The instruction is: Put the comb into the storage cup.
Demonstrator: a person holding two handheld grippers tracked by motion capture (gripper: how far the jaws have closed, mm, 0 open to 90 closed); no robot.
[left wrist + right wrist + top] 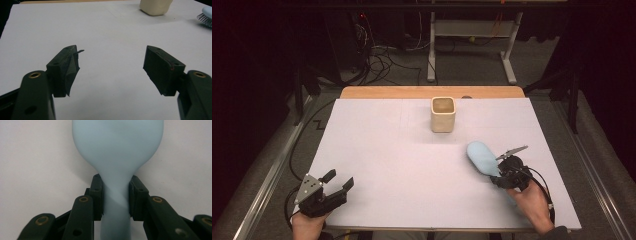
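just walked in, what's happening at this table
A person works with a hand-held gripper in each hand. The right hand-held gripper is shut on the handle of a light blue hairbrush lying on the white table. The left hand-held gripper sits open near the front left, holding nothing. A cream cup stands farther back.

A lab: white test table (377, 165), tangled floor cables (382, 62), metal bench frame (472, 35).
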